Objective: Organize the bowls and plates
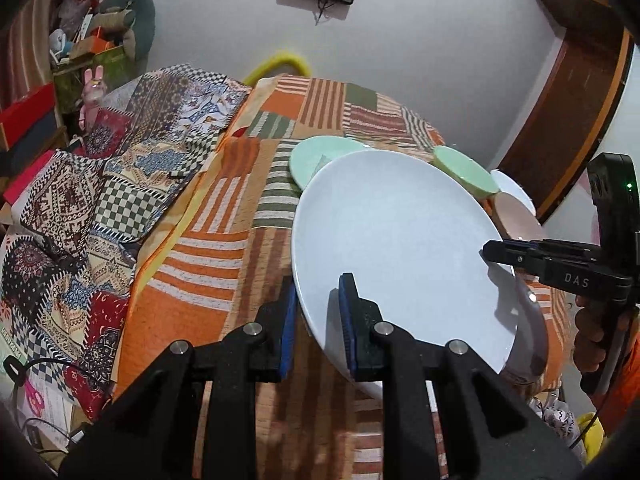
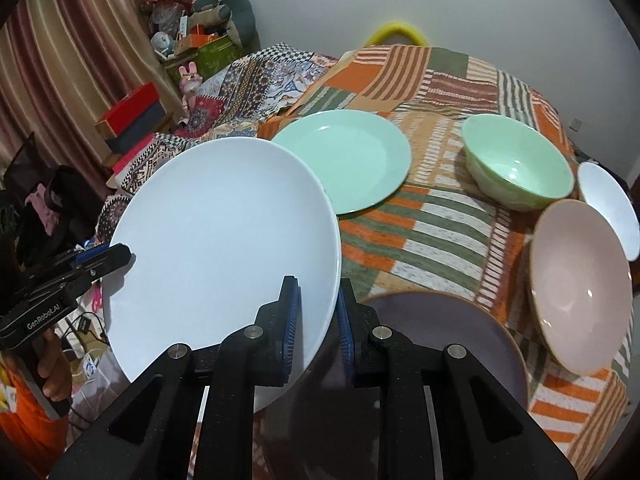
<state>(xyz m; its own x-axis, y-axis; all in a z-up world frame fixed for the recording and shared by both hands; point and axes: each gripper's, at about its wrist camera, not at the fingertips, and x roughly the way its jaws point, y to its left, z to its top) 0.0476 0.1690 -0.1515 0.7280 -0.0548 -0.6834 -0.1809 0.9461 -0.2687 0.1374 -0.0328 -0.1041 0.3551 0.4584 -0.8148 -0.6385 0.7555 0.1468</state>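
A large white plate (image 1: 400, 236) (image 2: 224, 248) is held tilted above the table by both grippers. My left gripper (image 1: 318, 312) is shut on its near-left rim; it also shows at the left of the right wrist view (image 2: 116, 254). My right gripper (image 2: 318, 312) is shut on the plate's opposite rim; it shows at the right of the left wrist view (image 1: 492, 254). Below lies a purple plate (image 2: 440, 332). A mint green plate (image 2: 348, 156), a green bowl (image 2: 520, 168), a pink bowl (image 2: 580, 288) and a white bowl (image 2: 612, 204) rest on the table.
The round table carries an orange striped patchwork cloth (image 2: 420, 232). A patterned quilt (image 1: 100, 184) lies to the left. Boxes and clutter (image 2: 192, 36) stand by the curtain. A yellow chair back (image 2: 396, 32) shows behind the table.
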